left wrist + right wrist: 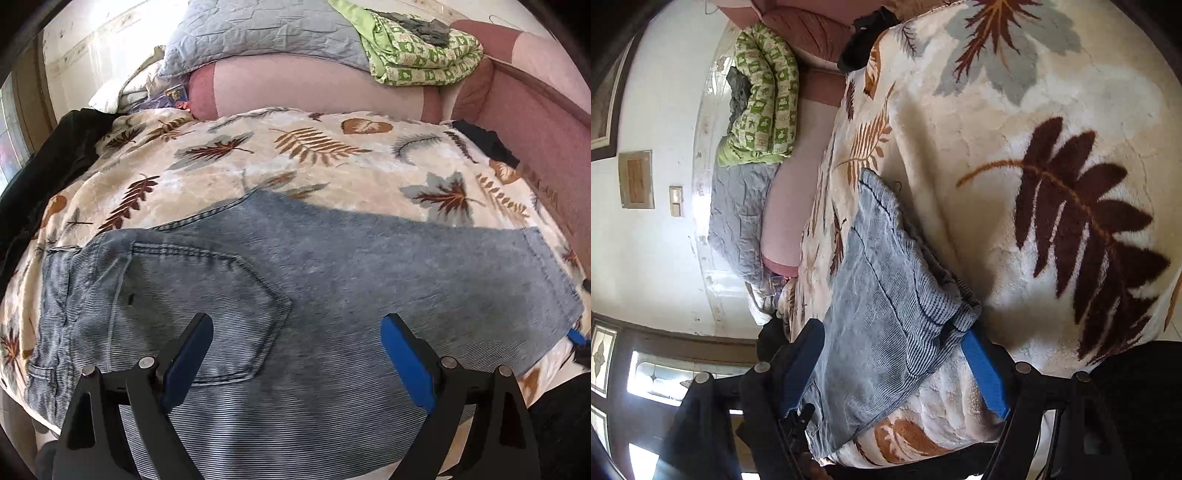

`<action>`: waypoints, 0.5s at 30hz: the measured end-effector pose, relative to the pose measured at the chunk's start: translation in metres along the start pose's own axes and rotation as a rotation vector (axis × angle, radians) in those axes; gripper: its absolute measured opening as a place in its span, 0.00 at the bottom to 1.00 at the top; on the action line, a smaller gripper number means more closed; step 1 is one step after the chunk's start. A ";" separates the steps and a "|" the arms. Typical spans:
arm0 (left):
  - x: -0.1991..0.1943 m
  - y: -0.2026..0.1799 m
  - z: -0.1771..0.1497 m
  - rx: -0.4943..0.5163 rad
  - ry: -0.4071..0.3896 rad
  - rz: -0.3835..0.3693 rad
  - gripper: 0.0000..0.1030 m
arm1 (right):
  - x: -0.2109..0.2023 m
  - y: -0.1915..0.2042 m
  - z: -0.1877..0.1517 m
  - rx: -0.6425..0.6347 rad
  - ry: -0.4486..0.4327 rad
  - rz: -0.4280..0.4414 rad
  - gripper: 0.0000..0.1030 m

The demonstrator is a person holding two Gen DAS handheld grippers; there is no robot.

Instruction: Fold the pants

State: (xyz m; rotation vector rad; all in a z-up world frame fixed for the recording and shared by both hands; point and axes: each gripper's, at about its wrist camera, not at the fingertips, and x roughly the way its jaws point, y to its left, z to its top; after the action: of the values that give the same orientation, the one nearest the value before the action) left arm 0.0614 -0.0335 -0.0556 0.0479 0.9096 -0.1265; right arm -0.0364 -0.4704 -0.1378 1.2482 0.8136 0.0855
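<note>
Light blue denim pants [303, 280] lie flat on a leaf-patterned blanket [295, 155], folded lengthwise, waistband at the left, back pocket up, leg ends at the right. My left gripper [297, 328] is open and empty, hovering over the seat area near the pocket. In the right wrist view the pants [886, 302] run away from the camera, the leg hem at the near end. My right gripper [894, 343] is open, its fingers either side of the hem end; the right fingertip [975, 347] touches the cloth edge. The right gripper's blue tip [576, 334] shows at the leg end.
Pink bed frame [535, 122] borders the far and right sides. A grey quilt [258, 33] and a green patterned blanket [417, 48] lie folded at the back. A dark garment [51, 162] sits at the blanket's left edge, another [487, 144] at the far right.
</note>
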 end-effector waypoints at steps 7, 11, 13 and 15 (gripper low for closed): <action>0.000 -0.027 0.010 -0.003 0.014 -0.022 0.90 | 0.002 0.003 0.004 0.011 0.005 -0.026 0.76; 0.001 -0.041 0.013 0.011 0.021 -0.026 0.90 | 0.005 0.006 0.006 0.019 0.007 -0.030 0.76; 0.001 -0.046 0.013 0.018 0.024 -0.032 0.90 | 0.005 0.006 0.007 0.020 0.010 -0.031 0.76; 0.002 -0.050 0.014 0.022 0.026 -0.031 0.90 | 0.006 0.006 0.008 0.025 0.013 -0.032 0.76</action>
State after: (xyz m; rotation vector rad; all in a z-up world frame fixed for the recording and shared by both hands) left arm 0.0672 -0.0851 -0.0480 0.0559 0.9354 -0.1647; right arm -0.0254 -0.4721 -0.1349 1.2592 0.8482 0.0576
